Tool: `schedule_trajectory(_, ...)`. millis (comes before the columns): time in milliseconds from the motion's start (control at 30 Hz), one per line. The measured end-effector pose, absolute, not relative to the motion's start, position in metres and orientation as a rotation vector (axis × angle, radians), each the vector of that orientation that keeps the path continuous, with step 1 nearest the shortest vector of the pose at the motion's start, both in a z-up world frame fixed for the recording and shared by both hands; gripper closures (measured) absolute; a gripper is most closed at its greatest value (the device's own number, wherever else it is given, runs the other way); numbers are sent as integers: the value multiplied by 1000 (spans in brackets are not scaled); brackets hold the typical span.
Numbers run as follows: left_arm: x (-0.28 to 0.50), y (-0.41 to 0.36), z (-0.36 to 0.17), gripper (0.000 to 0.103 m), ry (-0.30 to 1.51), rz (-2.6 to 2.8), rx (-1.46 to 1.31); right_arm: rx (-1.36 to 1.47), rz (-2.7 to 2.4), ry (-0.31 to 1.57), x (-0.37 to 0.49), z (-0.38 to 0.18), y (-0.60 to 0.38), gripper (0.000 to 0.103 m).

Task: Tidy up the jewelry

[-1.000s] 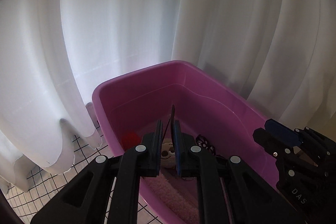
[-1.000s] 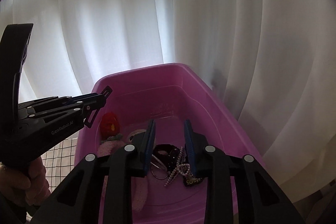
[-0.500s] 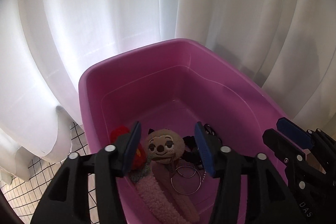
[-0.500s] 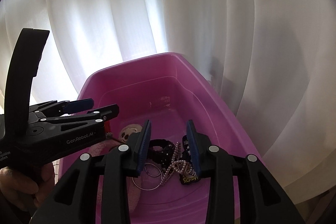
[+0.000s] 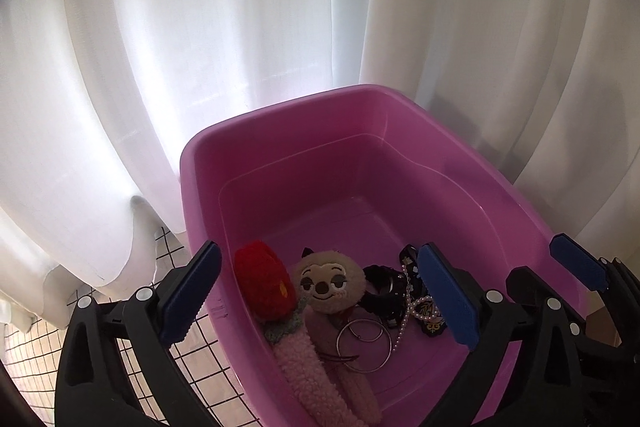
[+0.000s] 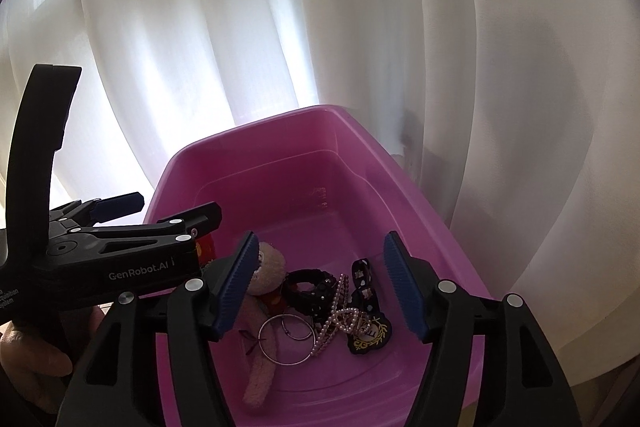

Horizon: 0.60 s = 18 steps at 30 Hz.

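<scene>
While both the left gripper [image 5: 320,297] and right gripper [image 6: 324,285] hang spread and empty over the pink bin [image 5: 280,119], the pearl strand [image 6: 334,323] on its near floor looks light, limp and slippery, best pinched mid-strand.

pink tub [image 5: 280,131], red plush [image 5: 262,281], white curtain [image 5: 240,7]
</scene>
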<state>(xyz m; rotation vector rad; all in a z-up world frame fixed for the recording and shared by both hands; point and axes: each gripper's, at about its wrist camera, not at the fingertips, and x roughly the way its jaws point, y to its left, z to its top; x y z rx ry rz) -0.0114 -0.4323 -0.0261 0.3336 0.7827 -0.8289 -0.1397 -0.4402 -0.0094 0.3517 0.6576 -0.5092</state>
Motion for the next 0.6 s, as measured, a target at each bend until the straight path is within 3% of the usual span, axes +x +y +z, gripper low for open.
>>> schedule_trajectory(600,-12,-408,-13,6,792,-667,380,348,-493,692,-131,-7,-430,39)
